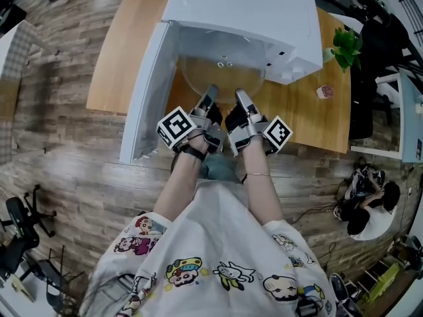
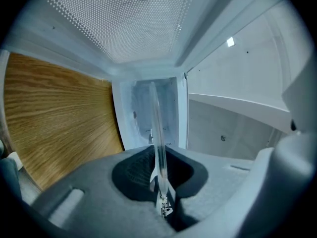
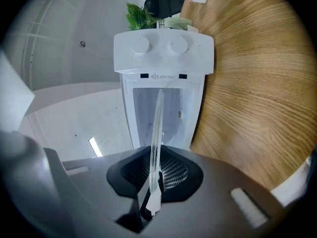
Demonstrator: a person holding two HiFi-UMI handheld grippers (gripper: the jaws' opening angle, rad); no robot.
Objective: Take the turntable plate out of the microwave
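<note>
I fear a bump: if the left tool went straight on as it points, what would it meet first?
The left tool, shut on the glass turntable plate, points into the open microwave; likely the cavity's back wall comes first, though depth is unclear.

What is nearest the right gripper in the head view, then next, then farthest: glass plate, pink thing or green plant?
1. Glass plate, held by the right gripper.
2. Pink thing, on the table to its right.
3. Green plant, farther right, beside the microwave.

place: office (shared workspace) | cues: curved wooden desk, swivel chair, potted plant
</note>
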